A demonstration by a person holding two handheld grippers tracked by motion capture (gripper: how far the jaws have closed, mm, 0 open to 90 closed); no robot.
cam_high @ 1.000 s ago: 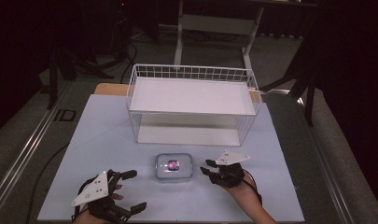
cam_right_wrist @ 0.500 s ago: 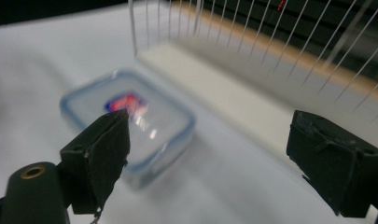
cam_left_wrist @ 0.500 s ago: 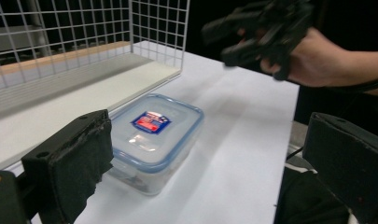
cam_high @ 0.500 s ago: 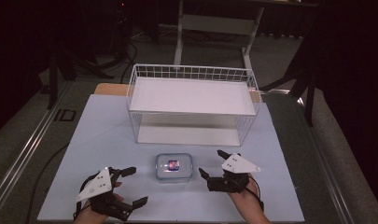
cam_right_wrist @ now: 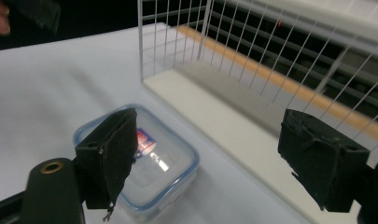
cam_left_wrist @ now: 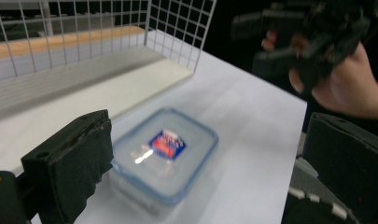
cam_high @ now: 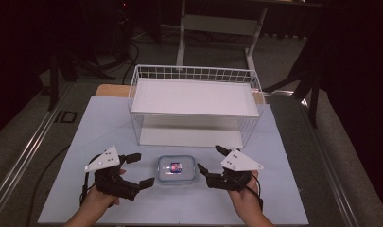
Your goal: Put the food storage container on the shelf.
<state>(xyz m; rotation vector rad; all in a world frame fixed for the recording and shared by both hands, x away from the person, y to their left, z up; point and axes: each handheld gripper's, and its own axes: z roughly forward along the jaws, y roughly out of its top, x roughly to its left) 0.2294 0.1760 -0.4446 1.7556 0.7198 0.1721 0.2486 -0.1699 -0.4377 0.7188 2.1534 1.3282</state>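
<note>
Container (cam_high: 176,169): small clear plastic box, blue-rimmed lid snapped on, red-and-blue label at the lid's centre; flat on the white counter (cam_high: 104,124), near its front edge, midway between the two tools and touched by neither.
Container, left gripper view (cam_left_wrist: 164,155): between and beyond the two black jaws, slightly blurred, label facing up.
Container, right gripper view (cam_right_wrist: 144,161): partly behind the left-hand jaw pad, free of both pads.
Left tool (cam_high: 137,169): held in the left hand (cam_high: 97,202) just left of the container, jaws pointing toward it; jaws spread wide, nothing between the pads, nothing gripped.
Right tool (cam_high: 210,160): held in the right hand (cam_high: 243,198) just right of the container, jaws pointing toward it; jaws recently opened wide and then eased slightly inward, standing well apart, nothing between the pads, nothing gripped.
Right tool, left gripper view (cam_left_wrist: 266,39): dark and blurred at upper right, raised above the counter's surface.
Wire basket (cam_high: 194,74): white, rectangular, open-topped, standing behind the container toward the far side of the counter, white panel as its floor.
Basket, right gripper view (cam_right_wrist: 233,56): corner and mesh wall just behind the container.
Surroundings: dark floor and metal frame legs beyond the counter.
</note>
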